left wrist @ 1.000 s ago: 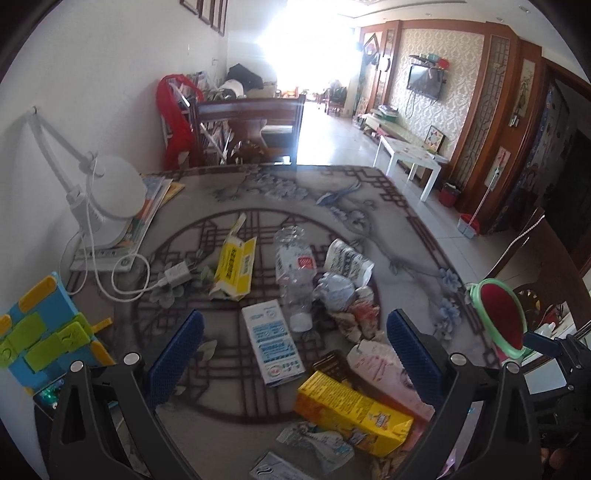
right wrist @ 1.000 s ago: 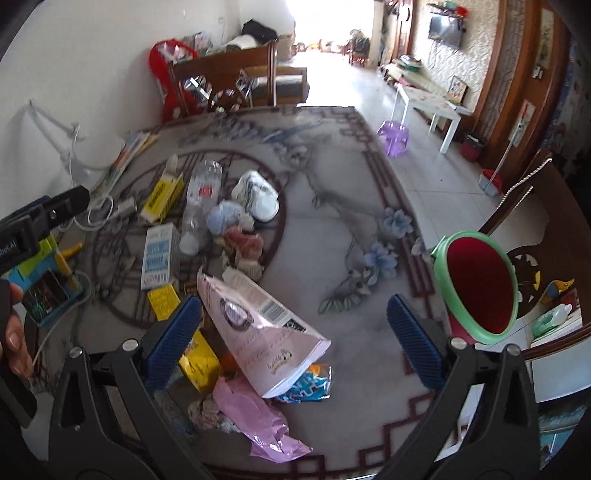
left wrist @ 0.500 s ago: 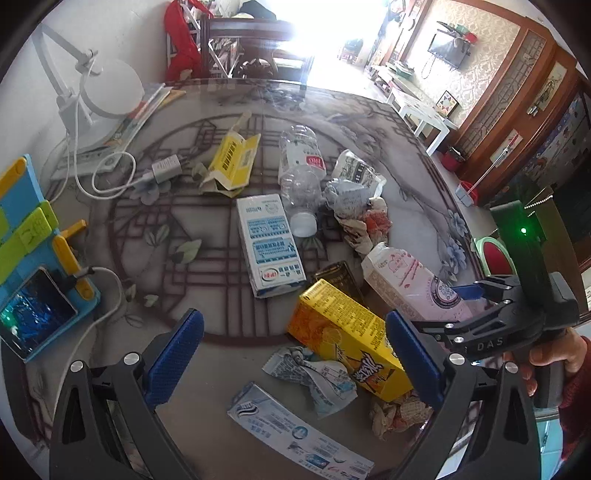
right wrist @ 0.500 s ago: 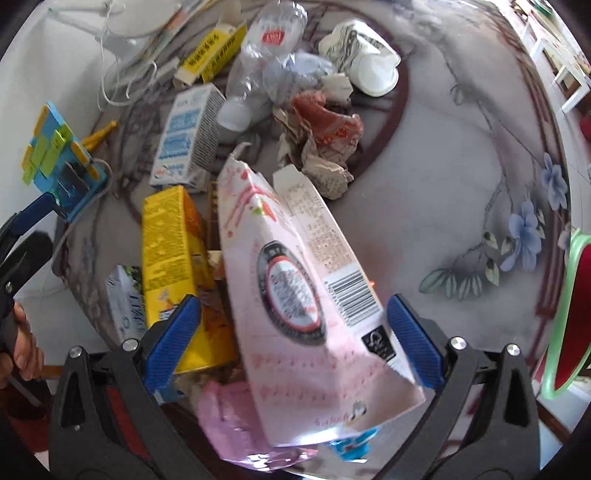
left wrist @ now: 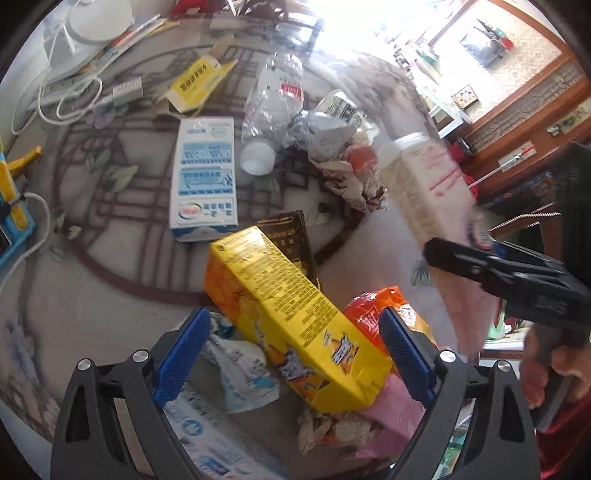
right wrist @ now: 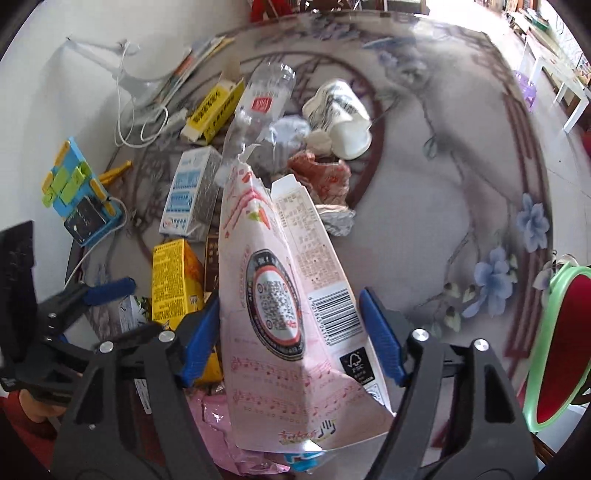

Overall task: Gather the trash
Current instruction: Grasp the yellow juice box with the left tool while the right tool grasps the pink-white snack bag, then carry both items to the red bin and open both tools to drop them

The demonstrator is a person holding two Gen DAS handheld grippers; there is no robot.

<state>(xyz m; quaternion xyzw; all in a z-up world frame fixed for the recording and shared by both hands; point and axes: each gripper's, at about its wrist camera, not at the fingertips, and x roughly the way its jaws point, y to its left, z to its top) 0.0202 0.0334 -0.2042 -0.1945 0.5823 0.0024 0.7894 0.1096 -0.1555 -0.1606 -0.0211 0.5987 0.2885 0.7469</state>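
A pile of trash lies on the patterned table. My left gripper (left wrist: 293, 350) is open, its jaws on either side of a yellow juice carton (left wrist: 291, 314), not pressing it. My right gripper (right wrist: 290, 332) has its jaws closing on a pink milk carton (right wrist: 291, 295); the left pad touches it, the right pad stands a little off. The pink carton also shows blurred in the left wrist view (left wrist: 428, 184). Other trash: a blue-white carton (left wrist: 203, 173), a clear bottle (left wrist: 275, 96), a paper cup (right wrist: 343, 110), crumpled wrappers (left wrist: 347, 166), an orange packet (left wrist: 376, 314).
A red bin with a green rim (right wrist: 557, 350) stands past the table's right edge. A white lamp (left wrist: 81, 22), cables (left wrist: 66, 99) and a blue-yellow phone holder (right wrist: 77, 192) sit on the left. A yellow box (right wrist: 216, 107) lies at the back.
Both grippers dropped closer to the table. The left one moved in around the yellow carton. The right one narrowed its jaws about the pink carton.
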